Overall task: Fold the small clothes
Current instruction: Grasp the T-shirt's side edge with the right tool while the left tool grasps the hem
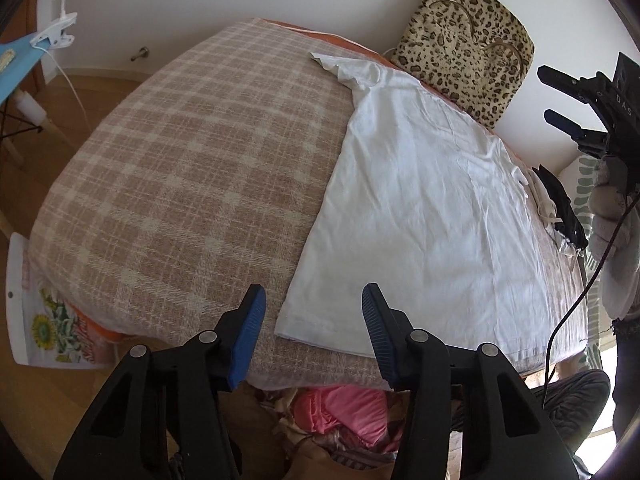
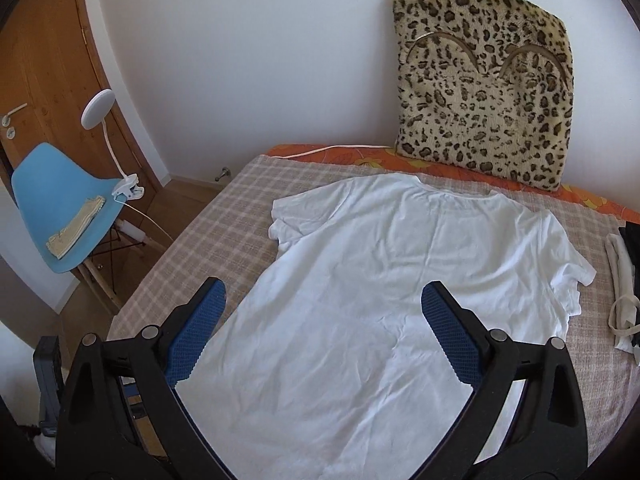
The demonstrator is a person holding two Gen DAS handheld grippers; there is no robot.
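- The white T-shirt point(image 2: 384, 280) lies spread flat on the bed's checked blanket point(image 1: 180, 168), collar toward the leopard-print cushion point(image 2: 484, 92), hem at the near edge.
- Left tool point(image 1: 312, 328) hovers over the hem's left corner, jaws spread wide, holding nothing; right tool point(image 2: 324, 332) sits above the lower body of the shirt — equally wide, equally empty.
- Risk: a pinch at the hem may catch only the top layer, so the fold drags crooked.
- Risk: the hem sits at the mattress edge — a careless tug could pull the shirt off toward the clutter below.
- The left sleeve point(image 2: 284, 220) is rumpled; folding over it would trap creases.
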